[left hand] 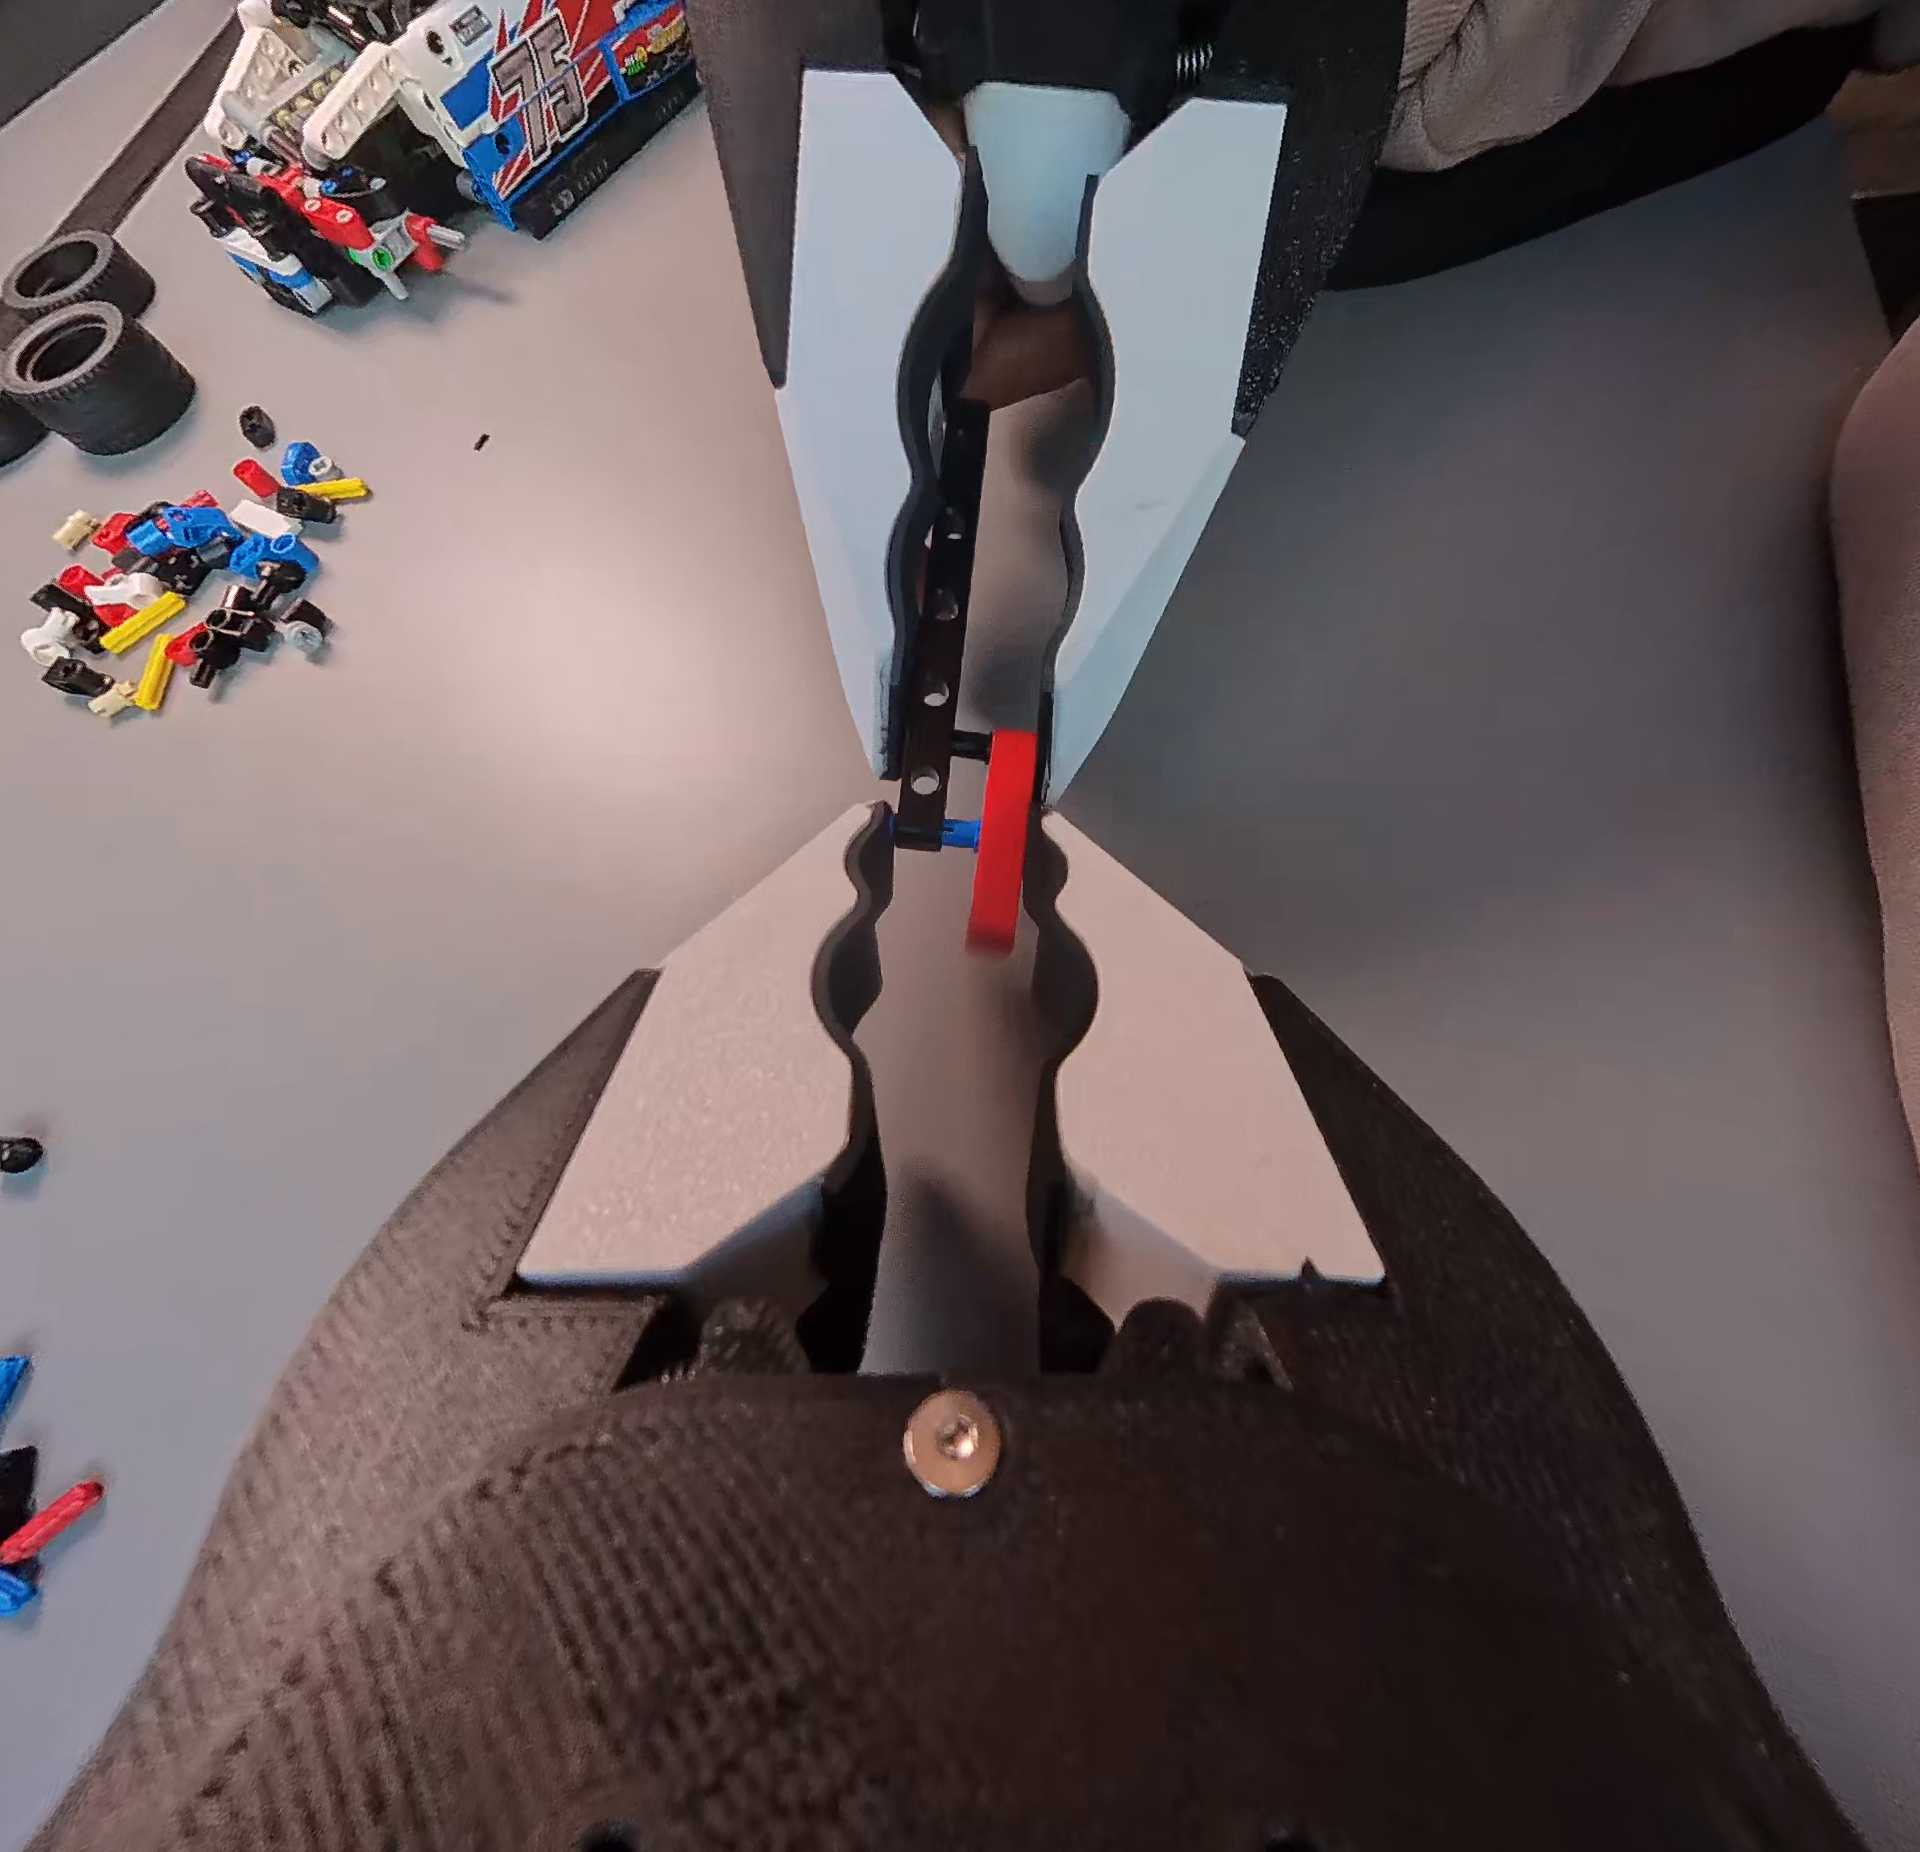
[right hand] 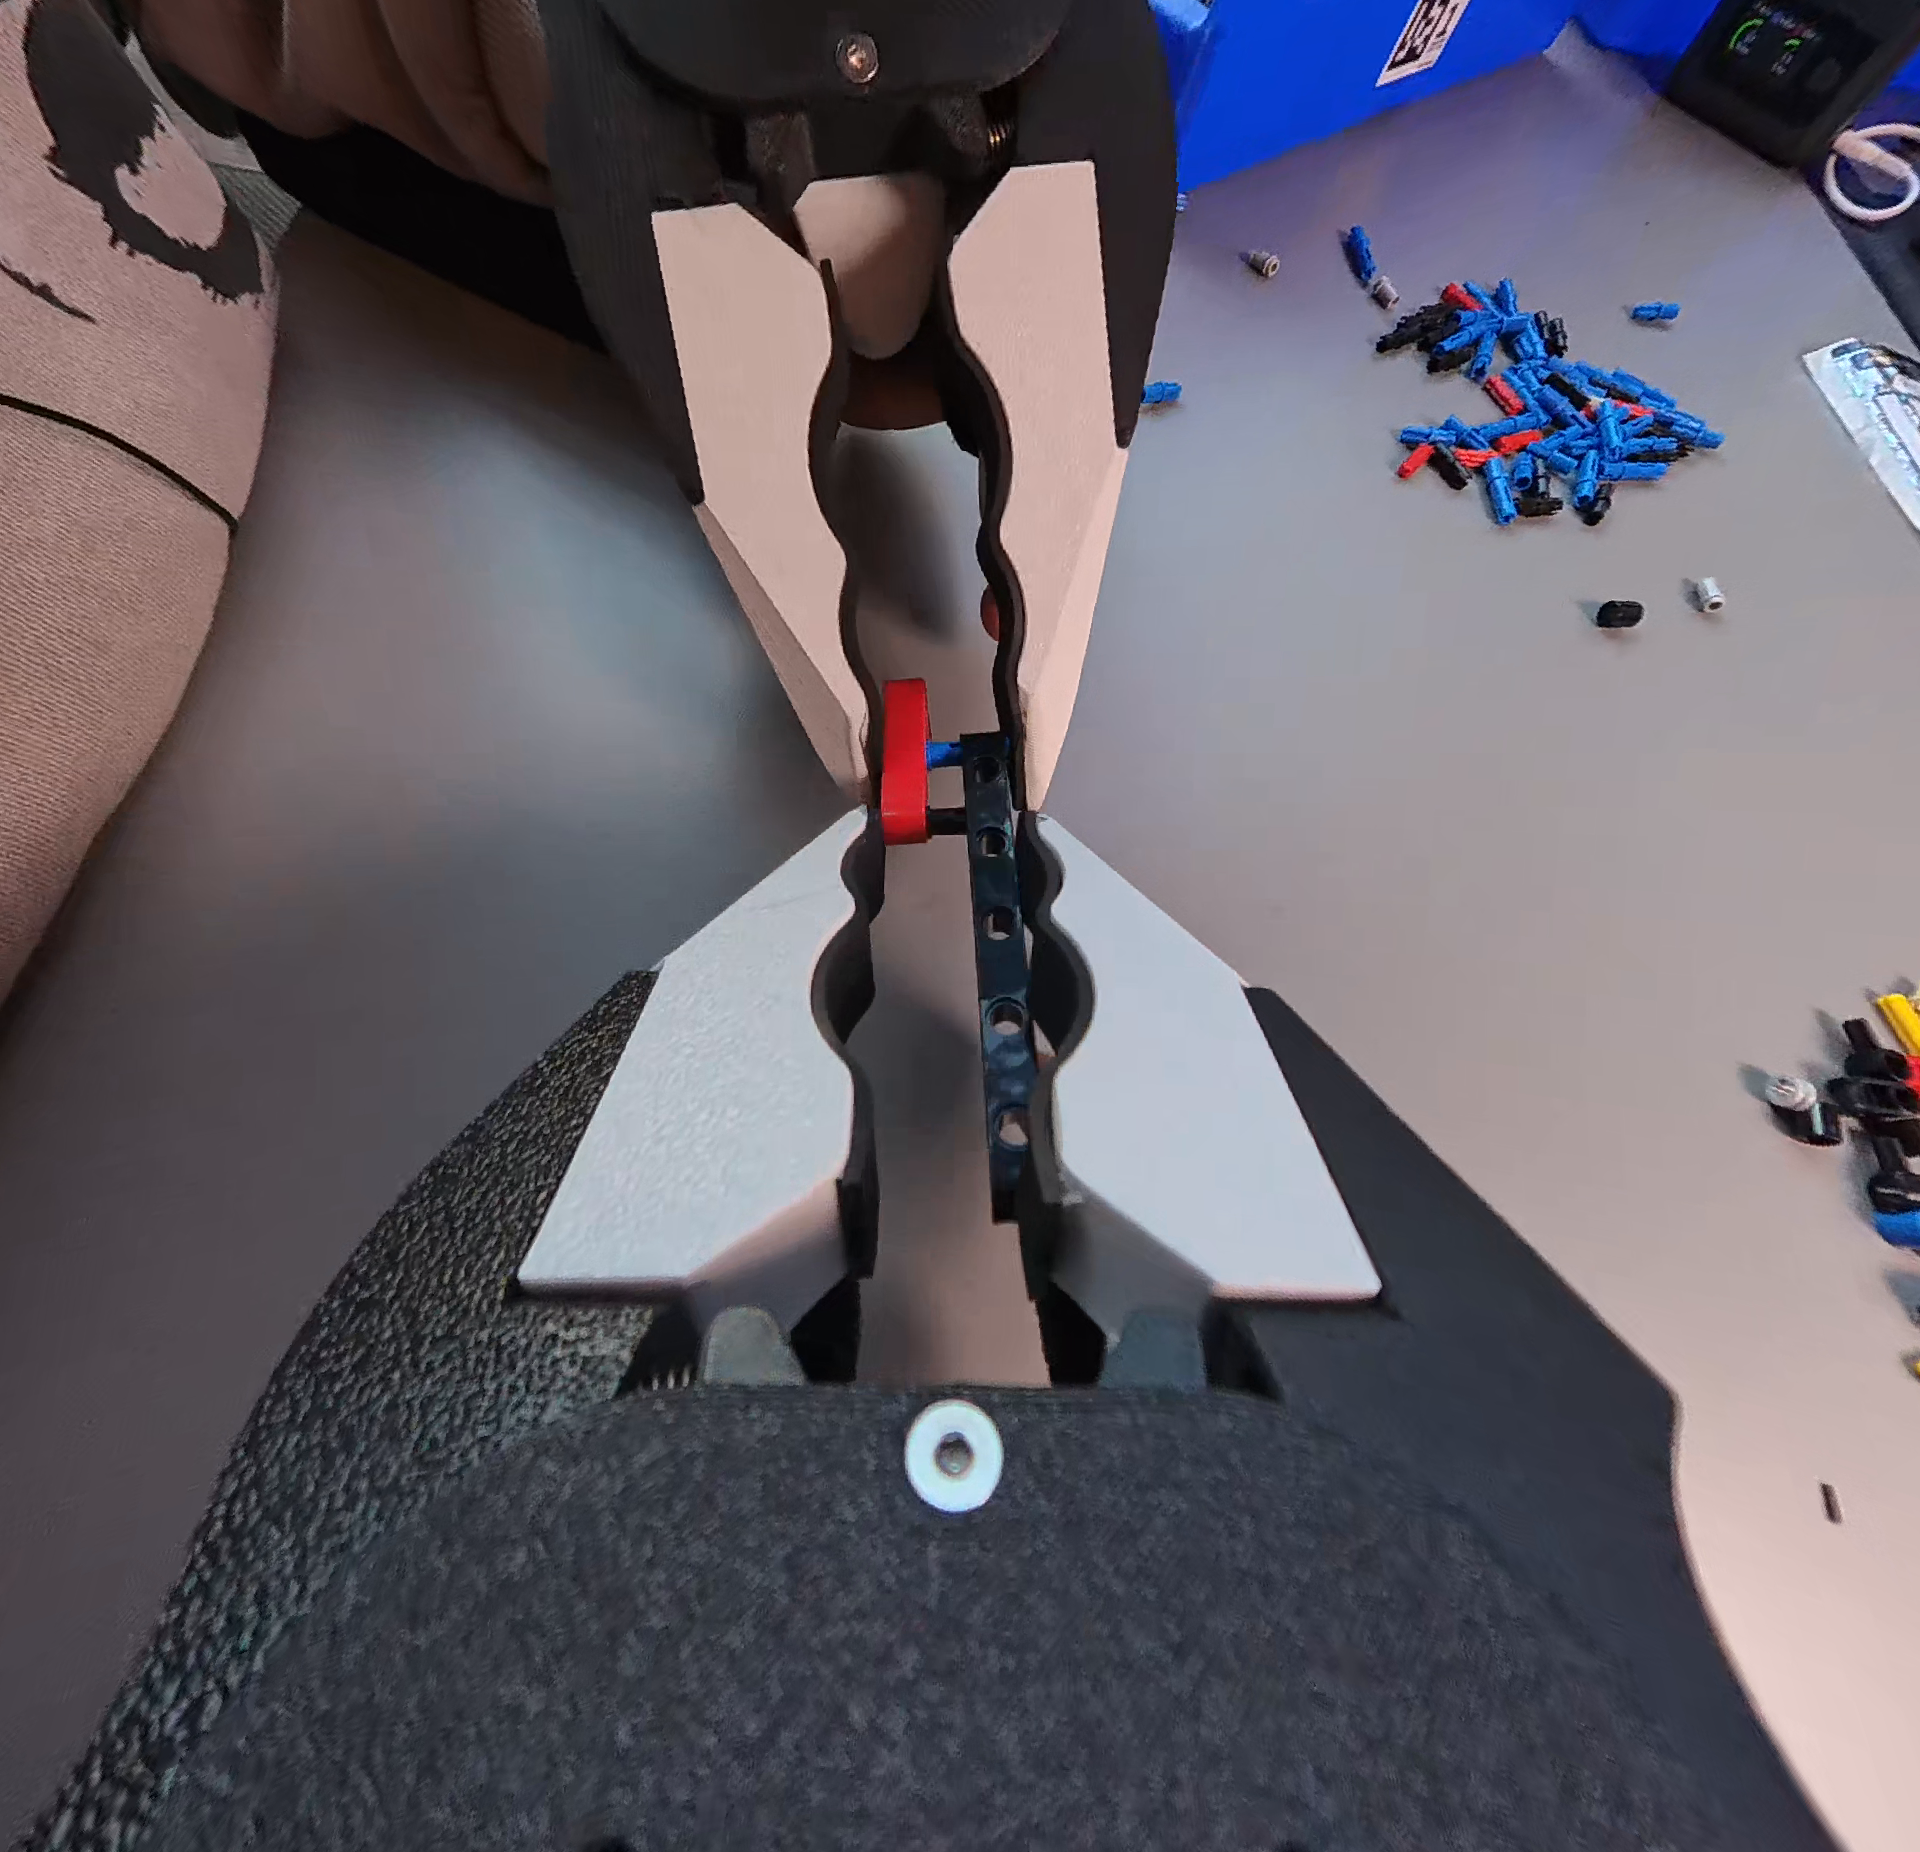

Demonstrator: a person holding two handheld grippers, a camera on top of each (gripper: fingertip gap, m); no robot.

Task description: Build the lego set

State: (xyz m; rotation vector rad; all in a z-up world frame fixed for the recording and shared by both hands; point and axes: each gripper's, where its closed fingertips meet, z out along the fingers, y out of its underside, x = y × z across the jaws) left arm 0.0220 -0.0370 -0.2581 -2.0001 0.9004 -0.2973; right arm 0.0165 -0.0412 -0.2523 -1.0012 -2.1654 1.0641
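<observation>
Facing tip to tip above a smooth grey table [left hand: 1455, 659], the left gripper [left hand: 956, 826] and right gripper [right hand: 940, 815] share one small assembly. Both have flat pale finger plates w/ wavy black inner pads and rough black printed bodies. L to R in the left wrist view: loose mixed pieces [left hand: 177, 576], ribbed black tyres [left hand: 99, 358], a part-built car [left hand: 447, 119] w/ printed stickers (number decal), then the black holed beam [left hand: 940, 649] lying along one pad of the right gripper. Blue pin [left hand: 961, 834] and black pin join beam to a red rounded liftarm [left hand: 1003, 836]. Left gripper is narrowed around the assembly's end; right is pressed on it. Right wrist view: pile of blue pins [right hand: 1548, 420], blue box [right hand: 1351, 46].
</observation>
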